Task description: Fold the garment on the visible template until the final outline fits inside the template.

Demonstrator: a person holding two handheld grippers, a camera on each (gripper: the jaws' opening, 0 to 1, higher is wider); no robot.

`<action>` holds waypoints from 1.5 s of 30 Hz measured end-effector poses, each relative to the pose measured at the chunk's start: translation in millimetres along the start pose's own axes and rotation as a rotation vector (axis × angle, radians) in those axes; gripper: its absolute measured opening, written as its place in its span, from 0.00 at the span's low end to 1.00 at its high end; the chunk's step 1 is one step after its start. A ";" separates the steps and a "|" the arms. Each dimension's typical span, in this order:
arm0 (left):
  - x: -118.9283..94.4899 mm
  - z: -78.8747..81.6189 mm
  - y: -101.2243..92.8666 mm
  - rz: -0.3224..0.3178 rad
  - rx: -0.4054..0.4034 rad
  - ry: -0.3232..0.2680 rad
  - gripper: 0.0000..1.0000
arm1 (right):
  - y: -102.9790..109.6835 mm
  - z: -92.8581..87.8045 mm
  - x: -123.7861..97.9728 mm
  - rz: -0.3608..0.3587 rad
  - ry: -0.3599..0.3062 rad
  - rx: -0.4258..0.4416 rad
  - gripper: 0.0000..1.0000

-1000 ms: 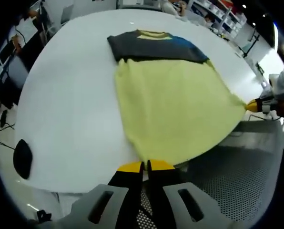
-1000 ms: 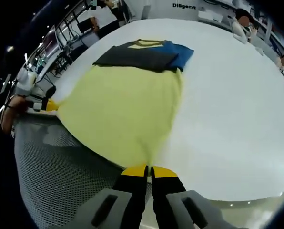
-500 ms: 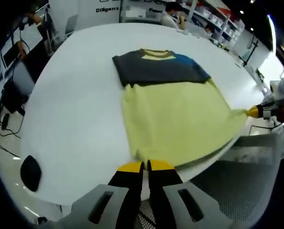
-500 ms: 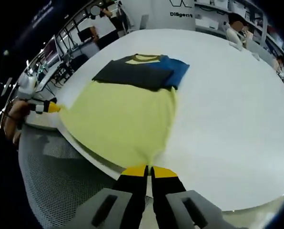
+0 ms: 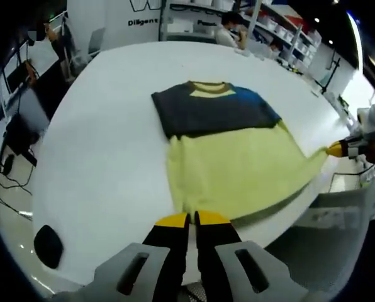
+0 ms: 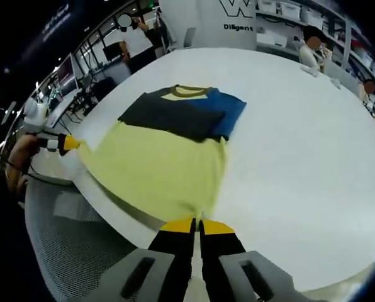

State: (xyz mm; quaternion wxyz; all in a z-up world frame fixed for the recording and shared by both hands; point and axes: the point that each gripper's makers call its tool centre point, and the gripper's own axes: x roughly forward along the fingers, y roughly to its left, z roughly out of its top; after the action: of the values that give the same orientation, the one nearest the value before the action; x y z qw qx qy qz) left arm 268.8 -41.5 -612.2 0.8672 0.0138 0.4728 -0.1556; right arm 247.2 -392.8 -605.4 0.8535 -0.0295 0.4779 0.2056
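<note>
A T-shirt lies on the white table [image 5: 106,126], its dark grey and blue top [image 5: 212,108] with the yellow collar at the far end. The yellow body [image 5: 238,173] stretches toward me, with its hem at the table's near edge. My left gripper [image 5: 192,218] is shut on one hem corner. My right gripper [image 5: 334,150] holds the other corner at the right of the left gripper view. In the right gripper view, the right gripper [image 6: 197,224] is shut on the yellow hem [image 6: 175,189], and the left gripper [image 6: 67,143] pinches the far left corner.
A black oval object [image 5: 48,246] lies near the table's edge at lower left. A grey mesh chair [image 6: 68,251] stands below the near edge. People sit at the far side of the table [image 6: 313,47]. Desks with monitors [image 6: 71,69] line the left.
Both views have risen and drawn back from the table edge. The yellow body looks shorter and hangs less over the edge. Both grippers stay shut on the hem corners.
</note>
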 end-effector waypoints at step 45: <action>37.1 116.5 25.6 0.048 -0.039 -0.174 0.03 | -44.1 115.8 28.4 -0.066 -0.156 0.035 0.00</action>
State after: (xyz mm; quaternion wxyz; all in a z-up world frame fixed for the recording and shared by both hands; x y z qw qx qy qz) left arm 389.8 -46.7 -581.5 0.9085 -0.0055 0.3982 -0.1263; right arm 370.0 -395.3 -572.6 0.8949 -0.0144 0.4120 0.1706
